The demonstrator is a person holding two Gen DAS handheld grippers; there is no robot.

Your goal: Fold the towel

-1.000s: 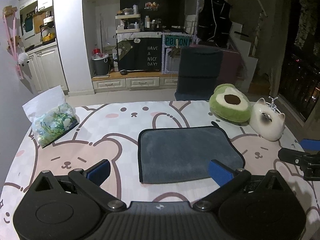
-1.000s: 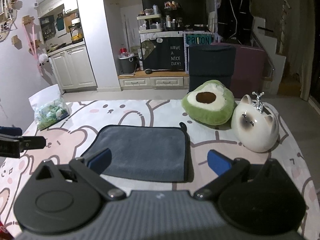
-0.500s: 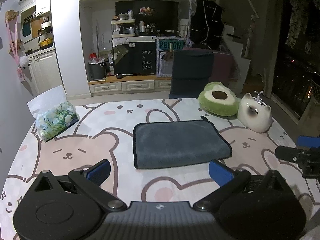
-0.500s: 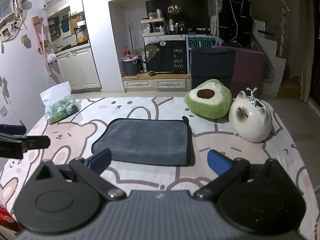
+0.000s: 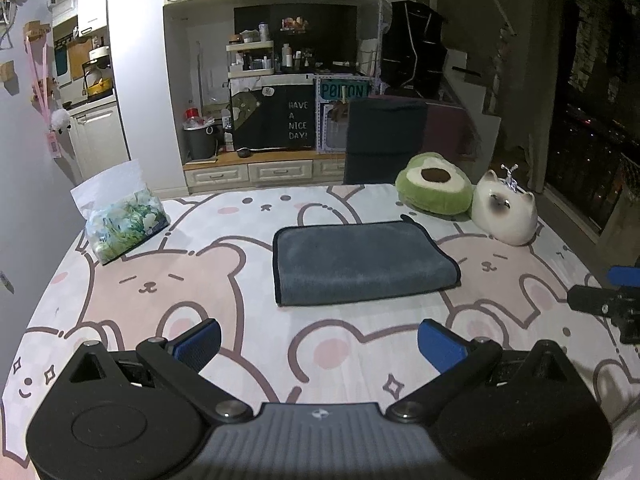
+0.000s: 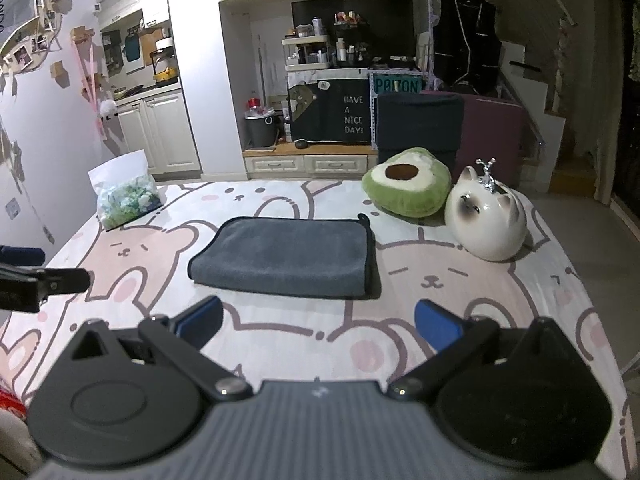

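Observation:
A grey towel with dark trim (image 5: 362, 262) lies folded into a flat rectangle on the bunny-print table; it also shows in the right wrist view (image 6: 286, 256). My left gripper (image 5: 320, 344) is open and empty, held back from the towel's near edge. My right gripper (image 6: 318, 322) is open and empty, also short of the towel. The right gripper's fingers (image 5: 600, 304) show at the right edge of the left wrist view; the left gripper's fingers (image 6: 44, 282) show at the left edge of the right wrist view.
A green avocado plush (image 5: 434, 188) and a white cat figurine (image 5: 504, 214) sit behind the towel to the right. A bag with green contents (image 5: 120, 216) stands at the far left. A dark chair (image 5: 386, 140) is behind the table.
Both grippers have pulled back and up from the towel, so it looks smaller and farther. The towel has not moved. Both grippers stay open.

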